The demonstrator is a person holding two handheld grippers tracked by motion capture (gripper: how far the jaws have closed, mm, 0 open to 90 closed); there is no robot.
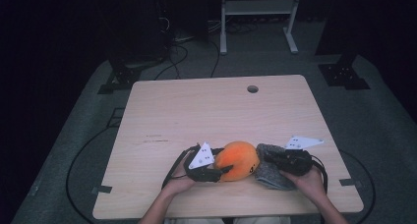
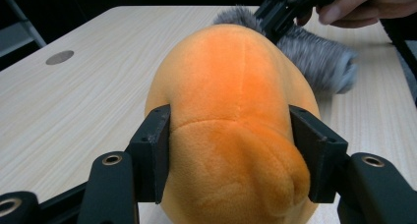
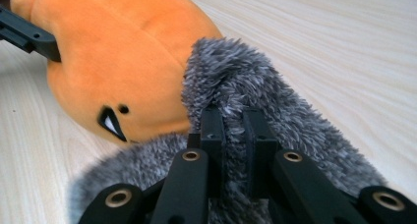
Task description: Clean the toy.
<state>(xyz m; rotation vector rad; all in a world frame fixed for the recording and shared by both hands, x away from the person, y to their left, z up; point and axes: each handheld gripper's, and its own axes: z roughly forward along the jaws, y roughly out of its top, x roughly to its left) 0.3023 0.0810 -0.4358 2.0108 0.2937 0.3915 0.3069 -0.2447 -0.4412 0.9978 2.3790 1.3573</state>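
Tabletop [image 1: 162, 111]: orange plush [image 2: 231, 116] between left fingers [image 2: 155, 150]; grey cloth [image 3: 246, 81] pinched by right fingers [image 3: 214, 135].

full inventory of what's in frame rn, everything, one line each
orange plush toy: 1, orange with a small black-and-white mark, near edge of the table, between the two grippers.
grey furry cloth: 1, grey, lying against the plush's right side.
table: 1, light wood, round hole near the far edge.
white frame: 1, white, on the floor beyond the table.
cables: several, black, floor behind the table.
left gripper: 1, black, jaws on both sides of the plush.
right gripper: 1, black, pinched on a fold of the cloth.
hands: 2, holding the grippers at the near edge.
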